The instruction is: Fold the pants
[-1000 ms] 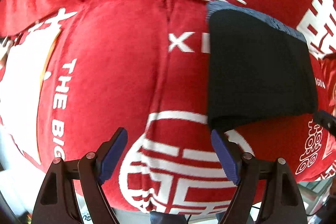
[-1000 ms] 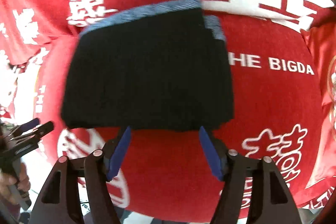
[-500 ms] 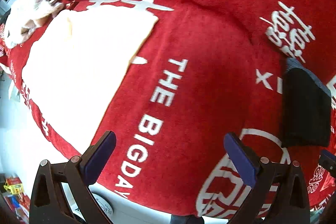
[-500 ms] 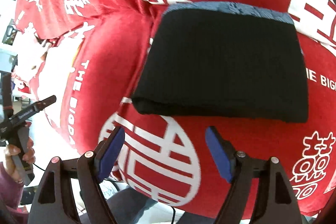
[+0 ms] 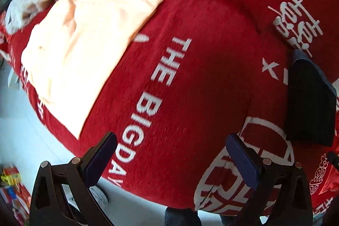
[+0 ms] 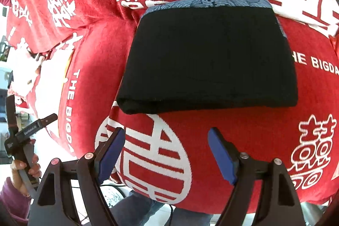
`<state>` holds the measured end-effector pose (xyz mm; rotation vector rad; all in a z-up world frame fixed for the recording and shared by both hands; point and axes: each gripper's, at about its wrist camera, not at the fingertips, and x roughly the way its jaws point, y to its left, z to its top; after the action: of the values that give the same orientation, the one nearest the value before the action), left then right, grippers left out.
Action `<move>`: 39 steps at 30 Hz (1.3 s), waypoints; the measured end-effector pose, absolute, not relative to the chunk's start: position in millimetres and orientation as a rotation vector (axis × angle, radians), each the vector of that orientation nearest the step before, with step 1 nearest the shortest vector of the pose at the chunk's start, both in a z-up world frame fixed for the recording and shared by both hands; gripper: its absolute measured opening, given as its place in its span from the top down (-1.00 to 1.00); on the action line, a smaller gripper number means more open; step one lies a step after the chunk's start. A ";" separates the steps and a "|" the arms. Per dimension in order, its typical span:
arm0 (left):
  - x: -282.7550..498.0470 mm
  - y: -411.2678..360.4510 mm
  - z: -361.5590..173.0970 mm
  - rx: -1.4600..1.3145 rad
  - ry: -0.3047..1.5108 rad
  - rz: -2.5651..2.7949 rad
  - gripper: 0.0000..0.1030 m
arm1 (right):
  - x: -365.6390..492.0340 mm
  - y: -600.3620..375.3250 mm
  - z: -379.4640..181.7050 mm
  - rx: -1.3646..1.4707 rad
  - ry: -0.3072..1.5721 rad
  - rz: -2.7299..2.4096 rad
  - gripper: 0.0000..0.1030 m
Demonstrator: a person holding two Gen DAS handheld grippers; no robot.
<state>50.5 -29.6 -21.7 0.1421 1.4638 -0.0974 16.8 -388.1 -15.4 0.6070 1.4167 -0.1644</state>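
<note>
Closest to the cameras, both tools have their fingers wide apart and hold nothing. The right gripper (image 6: 166, 150) hangs over the near edge of the red cloth (image 6: 243, 141), above a round white pattern. Just ahead of it, and apart from the fingertips, lie the pants (image 6: 208, 60), already a compact black rectangle with a blue patterned band along the far edge. Their long axis runs left to right across this gripper, and the thick folded edge faces it.

The left gripper (image 5: 171, 155) is also empty and points at bare red cloth with the letters "THE BIGDAY". From there the pants (image 5: 310, 103) are well off to the right, near the edge of the view, so the right gripper is clearly the nearer one. Farther away to the left lies a pale cream garment (image 5: 84, 52), flat and unfolded, and behind it something white and fluffy (image 5: 29, 3) that I cannot identify.

I judge the folding of the black pants is finished.
</note>
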 end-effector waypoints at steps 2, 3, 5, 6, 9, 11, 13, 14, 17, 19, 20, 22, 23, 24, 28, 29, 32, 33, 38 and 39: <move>48.5 -30.8 -24.9 0.153 1.474 -0.069 -1.00 | 23.5 -390.4 -19.5 0.608 1.422 -0.142 -0.61; 47.4 -32.1 -25.6 0.146 1.477 -0.058 -1.00 | 27.5 -391.9 -21.1 0.608 1.423 -0.125 -0.61; 45.7 -37.2 -26.0 0.119 1.487 -0.061 -1.00 | 33.6 -394.3 -22.5 0.596 1.425 -0.097 -0.61; 44.8 -41.7 -26.2 0.120 1.491 -0.064 -1.00 | 36.3 -396.6 -22.9 0.588 1.427 -0.087 -0.61; 44.4 -71.1 -24.4 0.186 1.475 -0.105 -1.00 | 39.0 -408.6 -21.9 0.611 1.418 -0.077 -0.61; 46.7 -94.1 -26.8 0.226 1.470 -0.143 -1.00 | 39.2 -418.6 -20.4 0.622 1.409 -0.070 -0.61; 49.5 -118.5 -31.5 0.264 1.472 -0.174 -1.00 | 37.0 -433.3 -18.1 0.618 1.390 -0.079 -0.61; 50.6 -131.5 -33.4 0.277 1.467 -0.193 -1.00 | 34.6 -441.7 -18.1 0.623 1.385 -0.086 -0.61; 51.8 -173.9 -40.5 0.322 1.462 -0.254 -1.00 | 24.6 -466.5 -18.4 0.649 1.373 -0.120 -0.61; 51.1 -202.5 -46.0 0.358 1.461 -0.290 -1.00 | 15.0 -485.6 -17.4 0.667 1.363 -0.152 -0.61; 50.2 -216.0 -48.2 0.376 1.458 -0.308 -1.00 | 7.6 -497.5 -17.4 0.673 1.359 -0.176 -0.62; 46.7 -243.3 -52.5 0.411 1.456 -0.345 -1.00 | -4.3 -515.3 -18.2 0.683 1.356 -0.217 -0.62; 44.6 -253.3 -53.8 0.423 1.455 -0.358 -1.00 | -9.9 -523.3 -19.1 0.692 1.355 -0.235 -0.62; 42.8 -263.3 -53.6 0.438 1.449 -0.367 -1.00 | -16.8 -533.7 -20.7 0.708 1.354 -0.258 -0.62; 41.0 -288.6 -49.9 0.458 1.430 -0.381 -1.00 | -34.9 -559.6 -27.0 0.747 1.347 -0.306 -0.62; 41.3 -291.3 -49.9 0.462 1.429 -0.375 -1.00 | -36.8 -563.9 -28.9 0.751 1.348 -0.308 -0.62; 41.7 -292.3 -50.8 0.471 1.434 -0.359 -1.00 | -39.8 -574.0 -32.7 0.759 1.348 -0.302 -0.62; 42.1 -291.8 -51.0 0.466 1.439 -0.353 -1.00 | -40.0 -576.6 -34.0 0.760 1.348 -0.298 -0.62; 41.3 -291.2 -51.8 0.467 1.443 -0.332 -1.00 | -38.9 -579.6 -40.6 0.770 1.355 -0.277 -0.62; 41.5 -291.9 -51.4 0.469 1.442 -0.331 -1.00 | -37.9 -579.1 -41.8 0.771 1.357 -0.272 -0.62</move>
<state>41.5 -291.9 -51.4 0.4688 1.4425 -0.3305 -37.9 -579.1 -41.8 0.7706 1.3567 -0.2717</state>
